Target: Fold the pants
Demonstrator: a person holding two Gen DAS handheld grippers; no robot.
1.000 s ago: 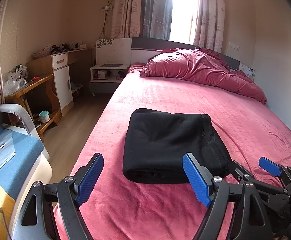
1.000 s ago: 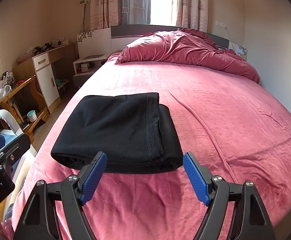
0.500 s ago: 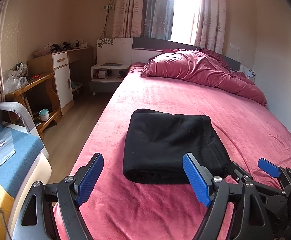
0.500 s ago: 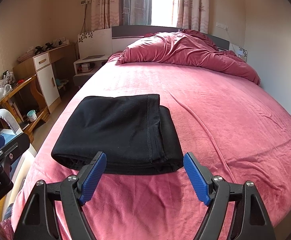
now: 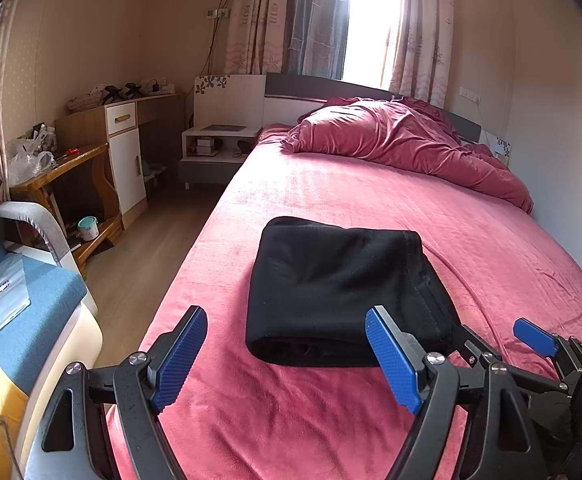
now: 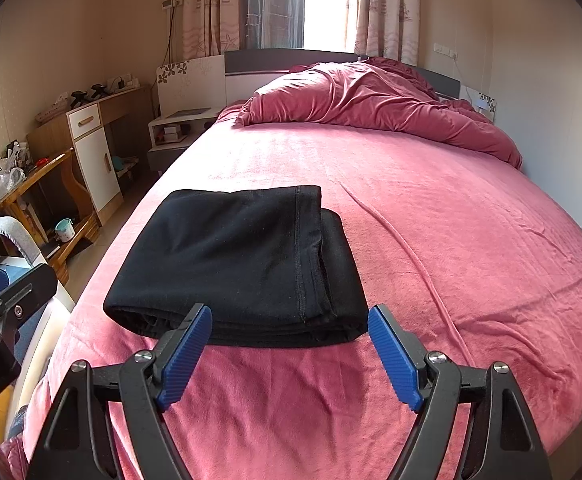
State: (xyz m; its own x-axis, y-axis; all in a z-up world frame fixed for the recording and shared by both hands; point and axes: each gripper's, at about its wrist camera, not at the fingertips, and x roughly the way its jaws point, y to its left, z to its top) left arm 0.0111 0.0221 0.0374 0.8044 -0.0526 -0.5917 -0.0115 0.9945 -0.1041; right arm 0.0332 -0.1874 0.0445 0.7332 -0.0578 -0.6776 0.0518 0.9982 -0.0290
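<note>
The folded fabric pants (image 6: 235,264) are plain black, with no print. They lie on a plush bed cover (image 6: 431,208) of solid rose pink, and the rumpled satin-like duvet (image 6: 371,100) at the head of the bed is a deeper wine red. The left gripper (image 5: 287,354) and the right gripper (image 6: 291,354) each have black frames and ribbed bright blue finger pads (image 6: 391,356). The long curtains (image 5: 251,16) are pale pink with a faint starfish and lighthouse print. The bedside panel (image 5: 227,96) is white with dark leaf motifs. The wooden desk cabinet (image 5: 125,160) has a white door and light brown sides. The padded chair seat (image 5: 31,312) is blue, and the small paint can (image 5: 88,228) is teal.
</note>
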